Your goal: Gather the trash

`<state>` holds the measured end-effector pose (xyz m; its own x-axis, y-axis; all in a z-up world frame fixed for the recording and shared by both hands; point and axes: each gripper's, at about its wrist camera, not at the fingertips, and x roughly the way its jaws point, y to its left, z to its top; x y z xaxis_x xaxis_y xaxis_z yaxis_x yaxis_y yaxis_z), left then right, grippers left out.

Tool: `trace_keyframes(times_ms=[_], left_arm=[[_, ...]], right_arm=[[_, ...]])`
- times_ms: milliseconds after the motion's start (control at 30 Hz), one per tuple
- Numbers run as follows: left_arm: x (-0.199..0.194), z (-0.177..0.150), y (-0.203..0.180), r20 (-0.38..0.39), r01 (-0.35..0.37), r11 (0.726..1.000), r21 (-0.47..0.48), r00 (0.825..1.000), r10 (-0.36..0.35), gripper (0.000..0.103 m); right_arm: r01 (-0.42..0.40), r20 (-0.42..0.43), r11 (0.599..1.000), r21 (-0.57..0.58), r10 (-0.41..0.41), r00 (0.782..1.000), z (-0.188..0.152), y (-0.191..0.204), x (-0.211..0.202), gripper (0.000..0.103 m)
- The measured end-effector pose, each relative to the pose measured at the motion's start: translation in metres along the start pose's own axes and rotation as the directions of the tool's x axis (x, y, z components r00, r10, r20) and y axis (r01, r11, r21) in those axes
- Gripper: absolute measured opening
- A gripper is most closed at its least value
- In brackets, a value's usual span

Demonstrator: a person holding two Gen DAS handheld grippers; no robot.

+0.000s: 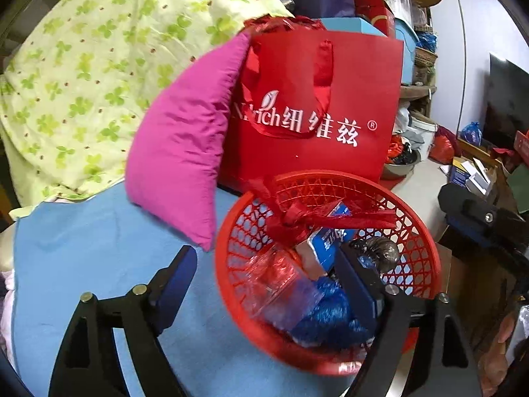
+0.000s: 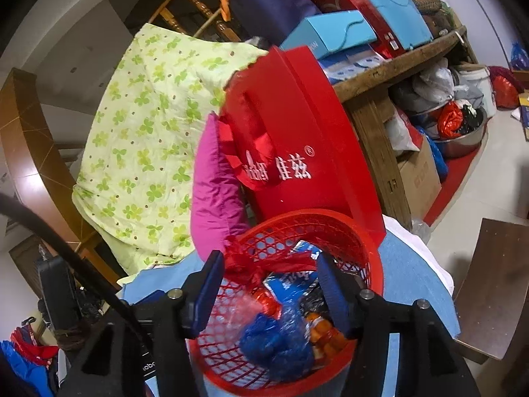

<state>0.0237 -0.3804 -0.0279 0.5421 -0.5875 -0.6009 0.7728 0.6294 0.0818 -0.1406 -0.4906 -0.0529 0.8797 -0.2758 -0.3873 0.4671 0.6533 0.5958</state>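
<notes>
On the blue cloth, the red mesh basket (image 1: 330, 198) holds light, crinkly trash: a blue wrapper carton (image 2: 291, 284) and a blue bag (image 2: 274, 340). Left gripper (image 1: 264, 284) and right gripper (image 2: 267, 291) straddle its stiff rim, jaws released, gripping nothing; the rim looks the best hold.

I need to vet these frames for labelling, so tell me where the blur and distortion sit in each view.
Left wrist view: motion blur smears the red plastic mesh basket and its trash; the red paper bag's lettering stays legible. Right wrist view: sharper basket contents; fisheye bends the wooden shelf; dark vignette in both.
</notes>
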Motion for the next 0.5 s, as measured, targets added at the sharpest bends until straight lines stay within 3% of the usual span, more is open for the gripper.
trace_keyframes(times_ms=[133, 500], left_arm=[[-0.023, -0.004, 0.006, 0.026, -0.038, 0.999, -0.010, 0.999, 0.039, 0.093], [-0.085, -0.017, 0.024, 0.070, -0.120, 0.992, -0.049, 0.990, 0.124, 0.098]], right_arm=[[-0.002, 0.007, 1.000, -0.025, 0.003, 1.000, -0.001, 0.015, -0.019, 0.067], [0.041, 0.021, 0.993, -0.115, -0.039, 0.999, -0.012, 0.055, -0.065, 0.073]])
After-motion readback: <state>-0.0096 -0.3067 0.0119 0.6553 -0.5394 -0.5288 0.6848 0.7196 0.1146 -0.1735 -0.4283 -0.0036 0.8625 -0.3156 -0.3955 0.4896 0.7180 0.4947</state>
